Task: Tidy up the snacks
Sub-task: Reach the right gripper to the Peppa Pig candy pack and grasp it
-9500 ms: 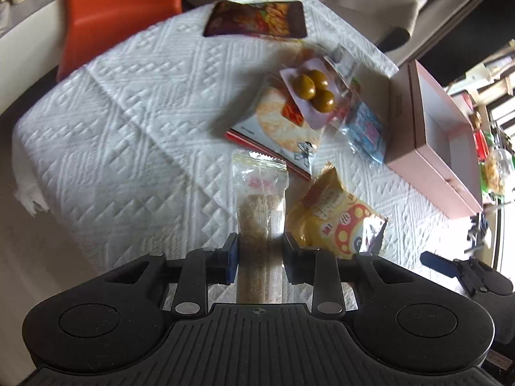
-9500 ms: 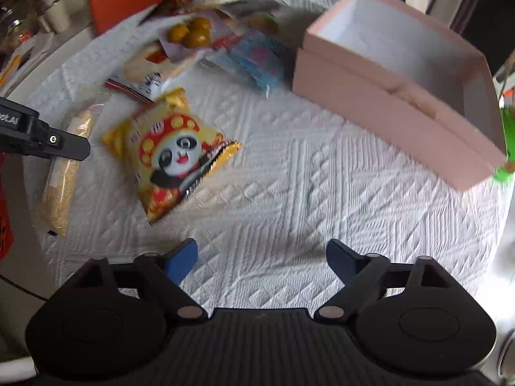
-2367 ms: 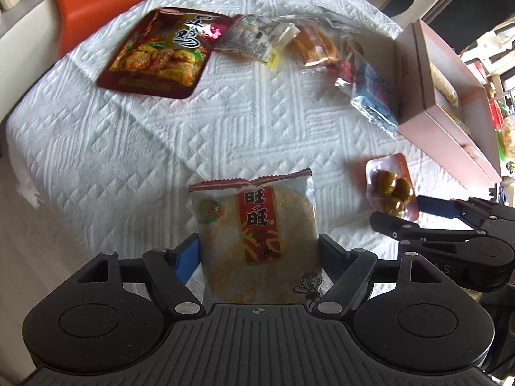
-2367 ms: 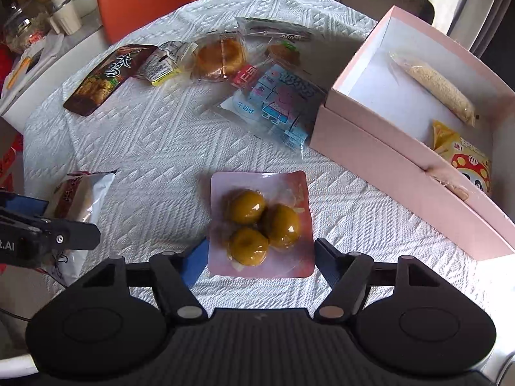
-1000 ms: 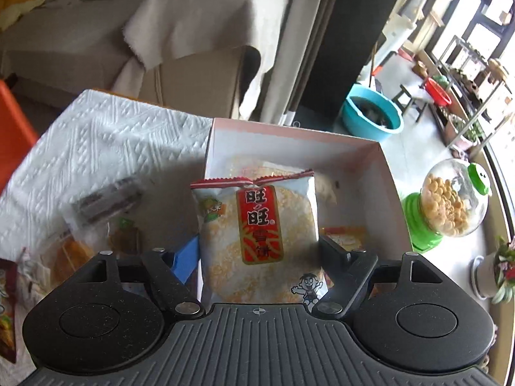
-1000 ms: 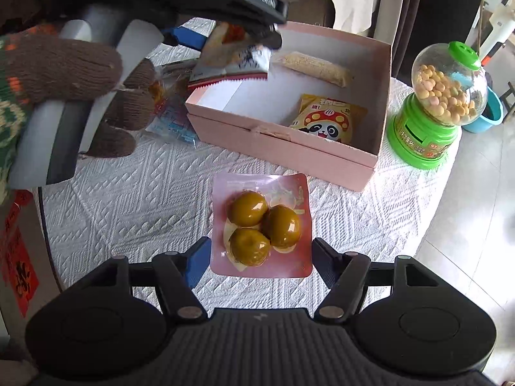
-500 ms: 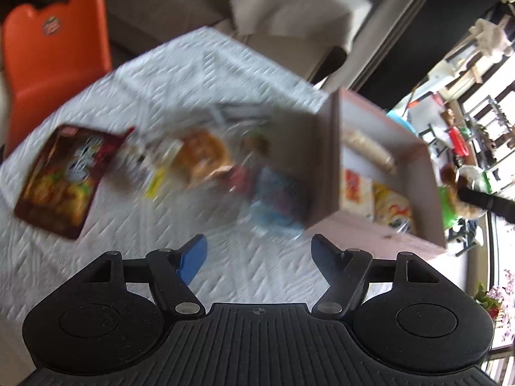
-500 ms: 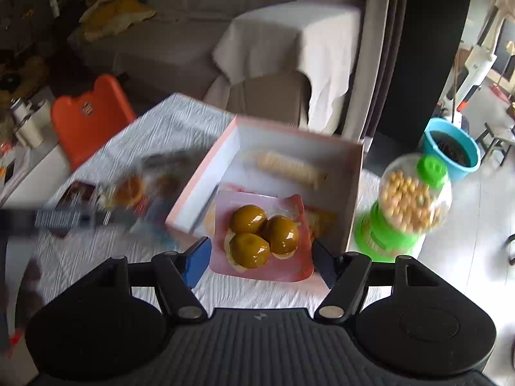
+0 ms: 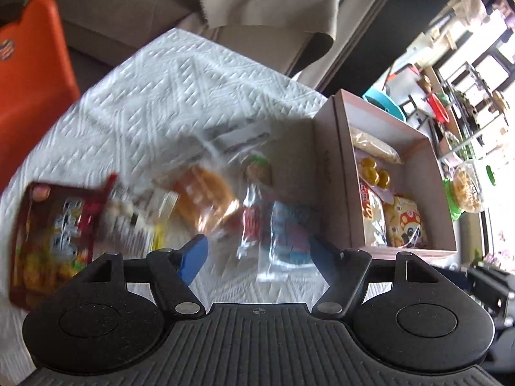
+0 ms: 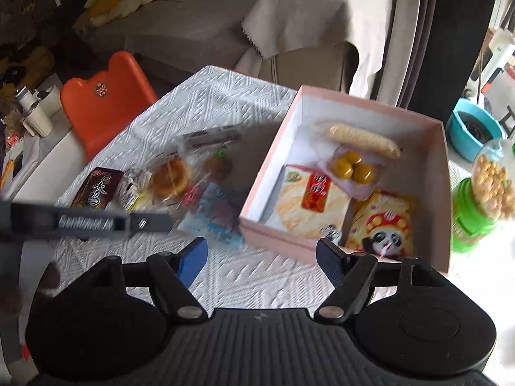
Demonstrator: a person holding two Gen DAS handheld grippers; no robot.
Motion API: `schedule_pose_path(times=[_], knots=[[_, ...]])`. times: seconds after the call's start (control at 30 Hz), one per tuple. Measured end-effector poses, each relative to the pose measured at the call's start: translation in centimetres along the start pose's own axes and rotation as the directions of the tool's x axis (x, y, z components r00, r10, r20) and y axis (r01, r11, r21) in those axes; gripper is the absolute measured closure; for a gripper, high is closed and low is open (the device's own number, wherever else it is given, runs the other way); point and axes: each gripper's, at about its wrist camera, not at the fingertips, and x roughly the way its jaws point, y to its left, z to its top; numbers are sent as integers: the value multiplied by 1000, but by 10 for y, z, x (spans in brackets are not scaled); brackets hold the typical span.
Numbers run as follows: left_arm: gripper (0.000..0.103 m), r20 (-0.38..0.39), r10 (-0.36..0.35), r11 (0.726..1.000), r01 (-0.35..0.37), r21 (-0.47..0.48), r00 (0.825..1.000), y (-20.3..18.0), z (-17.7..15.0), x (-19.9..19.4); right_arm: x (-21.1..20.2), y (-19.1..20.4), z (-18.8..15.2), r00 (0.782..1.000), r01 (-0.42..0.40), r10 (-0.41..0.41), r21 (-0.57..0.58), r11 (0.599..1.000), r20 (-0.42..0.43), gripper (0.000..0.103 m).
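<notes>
My left gripper hangs open and empty over the loose snacks on the white tablecloth: a blue packet, a clear-wrapped orange bun and a dark red bag. The pink box stands to their right. My right gripper is above the near corner of the pink box, its jaws opening with nothing between them. Inside the box lie the rice cracker pack, the plum pack, a panda bag and a sesame bar. The left gripper shows blurred at the left.
An orange chair stands at the table's far left edge. A green candy dispenser stands right of the box. On the floor beyond is a blue basin. A covered sofa lies behind the table, and cups stand far left.
The rice cracker pack left my left gripper and lies in the box; that gripper swung back over the loose snacks. The plum pack left my right gripper and rests in the box.
</notes>
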Motion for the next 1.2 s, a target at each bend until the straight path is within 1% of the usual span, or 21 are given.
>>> schedule_pose_path(times=[0.1,0.17,0.2,0.23,0.3,0.33,0.4,0.47,0.5,0.53,0.57,0.7,0.8,0.83,0.87,0.9,0.97,1.07,1.13,1.17,1.2], knots=[[28,-41,-11,992,15,123,999,-18,32,26,15,10,-9,999,14,-11,63,998,-53,27],[49,-76,-15,978,31,208,997,-31,46,44,22,15,-16,998,31,-24,114,993,-66,27],[79,-95,-9,966,33,258,995,-37,50,54,26,17,-20,997,45,-35,140,989,-72,27],[89,-111,9,953,26,303,994,-42,53,63,30,21,-23,996,56,-44,164,985,-75,27],[87,-139,41,921,17,390,989,-51,53,76,37,27,-27,995,81,-67,211,974,-72,27],[87,-154,40,903,31,430,987,-55,51,82,39,29,-29,994,93,-77,234,968,-76,27],[86,-184,25,868,70,492,983,-61,44,89,43,32,-29,995,85,-66,271,959,-80,27],[85,-215,14,840,105,532,976,-65,38,94,44,34,-27,995,83,-65,273,958,-75,27],[85,-218,11,829,113,547,976,-66,36,93,45,35,-26,995,91,-74,265,960,-73,27],[85,-221,7,821,120,558,975,-66,35,92,45,35,-24,994,101,-85,253,962,-74,27],[85,-239,3,816,136,562,971,-65,33,92,47,36,-24,993,106,-90,246,963,-76,27],[85,-316,-8,807,193,559,949,-51,27,84,46,33,-25,993,98,-79,241,966,-88,27],[85,-361,-3,814,213,541,932,-35,18,75,47,34,-26,992,91,-70,220,971,-103,27],[83,-364,-1,821,208,532,931,-28,16,72,48,35,-25,992,91,-70,210,974,-106,27],[83,-368,0,834,203,513,930,-21,15,69,48,36,-24,992,91,-71,199,976,-107,27],[84,-369,7,853,187,488,929,-13,14,66,49,37,-22,992,89,-70,185,979,-106,27],[86,-350,10,895,148,420,937,4,16,58,53,42,-17,993,76,-59,158,985,-107,27],[85,-297,-53,953,137,270,953,32,22,39,64,50,-10,993,38,-25,114,993,-116,27],[85,-257,-76,973,127,190,964,47,24,28,75,58,-6,991,21,-8,96,995,-132,27],[85,-240,-70,978,114,174,968,52,23,23,80,62,-4,991,25,-13,86,996,-136,23],[85,-227,-58,981,98,167,972,55,23,19,82,68,-1,992,39,-31,65,997,-121,21]])
